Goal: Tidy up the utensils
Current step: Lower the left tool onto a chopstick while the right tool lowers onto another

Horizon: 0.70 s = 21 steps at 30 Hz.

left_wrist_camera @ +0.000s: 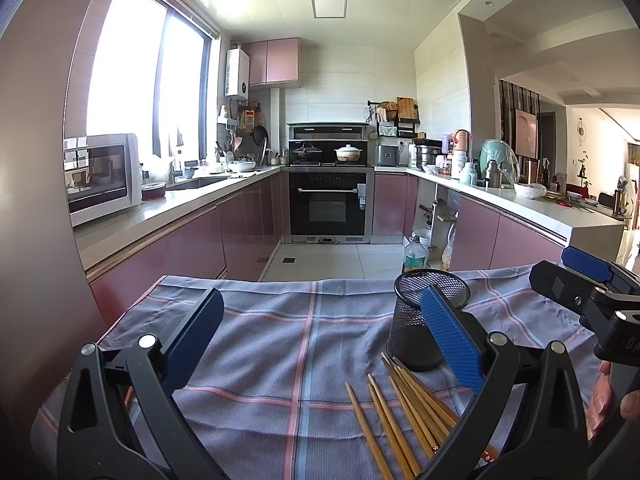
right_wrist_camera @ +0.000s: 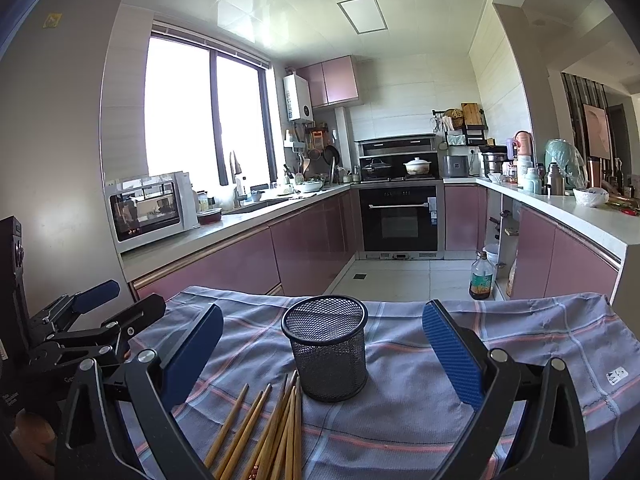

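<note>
Both tongs (left (left_wrist_camera: 320, 340), right (right_wrist_camera: 322, 344)) gape wide, empty; bamboo chopsticks (right_wrist_camera: 276, 428) touch round mesh cup (right_wrist_camera: 326, 354).

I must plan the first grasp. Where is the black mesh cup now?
The black mesh cup stands upright on the plaid cloth, centred in the right wrist view, with the chopsticks lying just before it.

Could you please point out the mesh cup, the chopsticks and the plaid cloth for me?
mesh cup (right_wrist_camera: 326, 354): right wrist view, on its front wall.
chopsticks (right_wrist_camera: 276, 432): right wrist view, mid-bundle on one stick's shaft.
plaid cloth (left_wrist_camera: 280, 344): left wrist view, on a bare central patch.
</note>
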### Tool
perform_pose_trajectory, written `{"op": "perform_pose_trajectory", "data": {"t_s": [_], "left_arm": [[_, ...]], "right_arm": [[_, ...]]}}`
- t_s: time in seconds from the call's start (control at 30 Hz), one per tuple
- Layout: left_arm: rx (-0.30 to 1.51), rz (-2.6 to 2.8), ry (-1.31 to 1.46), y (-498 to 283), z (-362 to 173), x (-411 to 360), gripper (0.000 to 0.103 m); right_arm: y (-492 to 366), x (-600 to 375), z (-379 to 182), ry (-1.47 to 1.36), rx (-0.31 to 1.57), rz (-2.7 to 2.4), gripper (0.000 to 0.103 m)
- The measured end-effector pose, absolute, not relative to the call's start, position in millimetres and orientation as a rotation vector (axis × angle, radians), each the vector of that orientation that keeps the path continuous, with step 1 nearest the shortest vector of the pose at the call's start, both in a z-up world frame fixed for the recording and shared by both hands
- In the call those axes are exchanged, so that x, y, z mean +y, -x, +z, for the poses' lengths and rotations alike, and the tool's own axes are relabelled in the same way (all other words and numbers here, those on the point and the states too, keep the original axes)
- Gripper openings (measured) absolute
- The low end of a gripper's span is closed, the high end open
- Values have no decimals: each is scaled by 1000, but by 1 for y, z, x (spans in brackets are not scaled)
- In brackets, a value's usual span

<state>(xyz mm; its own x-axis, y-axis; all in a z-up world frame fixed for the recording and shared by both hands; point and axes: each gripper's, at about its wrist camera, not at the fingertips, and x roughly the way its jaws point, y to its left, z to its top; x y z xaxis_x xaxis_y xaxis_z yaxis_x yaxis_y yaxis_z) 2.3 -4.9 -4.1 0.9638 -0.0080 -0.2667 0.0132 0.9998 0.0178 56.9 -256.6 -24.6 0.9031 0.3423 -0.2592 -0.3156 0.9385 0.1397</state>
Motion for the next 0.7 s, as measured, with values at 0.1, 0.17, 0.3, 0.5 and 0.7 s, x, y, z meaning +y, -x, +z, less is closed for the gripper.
{"op": "perform_pose_trajectory", "data": {"t_s": [0.1, 0.17, 0.3, 0.5, 0.7], "left_arm": [[276, -12, -20, -4, -6, -4, 97], [281, -13, -23, -4, -6, -4, 97], [308, -25, -27, -8, -10, -4, 97], [421, -56, -44, -21, -31, 1, 97], [586, -124, -80, -39, -68, 1, 89]], "right_arm": [[-58, -259, -26, -100, 291, 343, 96], [-59, -259, -28, -103, 299, 349, 96], [-60, -259, -32, -96, 319, 361, 96], [-69, -252, -48, -59, 434, 415, 96], [-84, -231, -81, 39, 630, 480, 87]]}}
